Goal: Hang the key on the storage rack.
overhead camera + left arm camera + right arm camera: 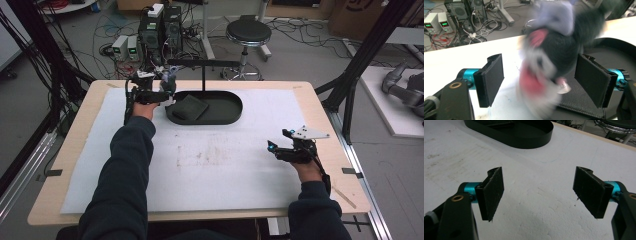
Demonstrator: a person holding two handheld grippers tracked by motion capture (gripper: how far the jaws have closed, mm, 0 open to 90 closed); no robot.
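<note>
Here, my left gripper (539,80), pads apart, frees the blurred black, pink and lilac plush toy (550,57) at the black oval tray's (235,107) left end; my right gripper (540,195) waits, gaping.

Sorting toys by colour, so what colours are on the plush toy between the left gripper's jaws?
Black, white, pink-red and lavender plush toy, blurred; best in the left gripper view.

The soft toy (554,57) looks like fuzzy cloth in black, purple, pink and white. The tray (227,117) looks like smooth, matt black plastic. The dark flat pad (189,107) in it has a fine, grainy skin. The counter (75,145) edge is pale wood, under a white, rough, scuffed sheet (541,195).
</note>
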